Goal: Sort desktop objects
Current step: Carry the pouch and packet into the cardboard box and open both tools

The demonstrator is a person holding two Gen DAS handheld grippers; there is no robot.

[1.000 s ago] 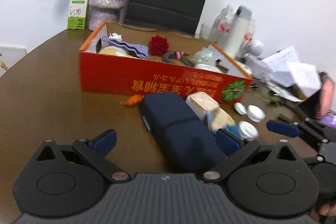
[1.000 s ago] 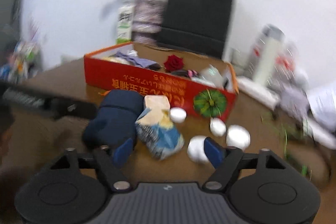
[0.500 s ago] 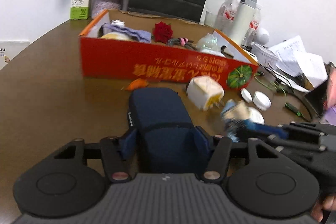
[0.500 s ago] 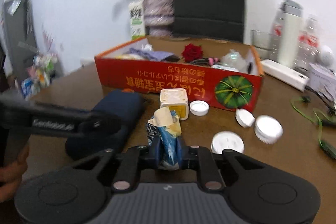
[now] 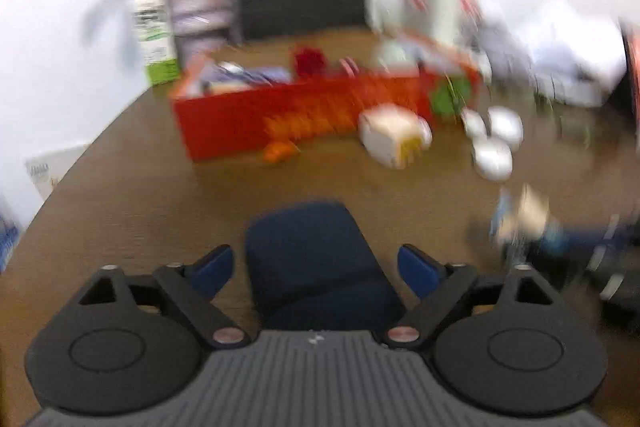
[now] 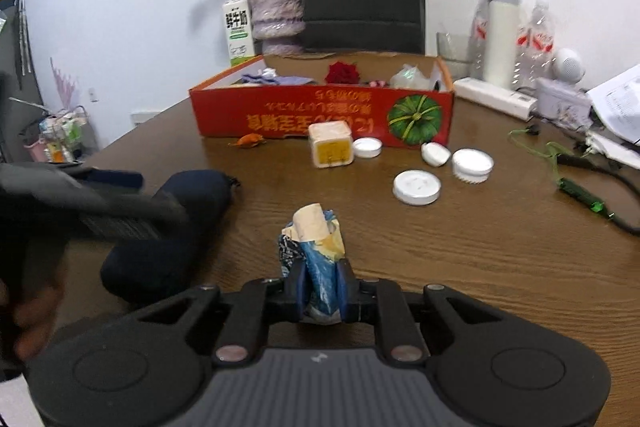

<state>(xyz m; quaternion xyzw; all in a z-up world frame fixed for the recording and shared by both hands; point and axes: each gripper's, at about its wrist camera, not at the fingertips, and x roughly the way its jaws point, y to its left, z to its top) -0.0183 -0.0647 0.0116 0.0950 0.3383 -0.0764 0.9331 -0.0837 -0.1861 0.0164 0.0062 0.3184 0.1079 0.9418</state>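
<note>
A dark blue pouch [image 5: 316,259] lies on the brown table between the open fingers of my left gripper [image 5: 316,265]; the pads stand a little clear of its sides. The pouch also shows in the right wrist view [image 6: 176,227]. My right gripper [image 6: 322,291] is shut on a crumpled blue and tan packet [image 6: 316,247], held near the table's front. The packet also shows blurred in the left wrist view [image 5: 524,219]. The red cardboard box [image 6: 320,115] with a rose [image 6: 342,73] and other items stands behind.
A white and yellow cube [image 6: 331,143], several white lids [image 6: 416,186] and an orange scrap [image 6: 250,139] lie in front of the box. A green cable [image 6: 576,187], papers, bottles, a vase, a milk carton and a black bag line the back and right.
My left gripper has opened off the blue pouch and the view has swung and blurred. My right gripper has pulled back, still holding the packet.
</note>
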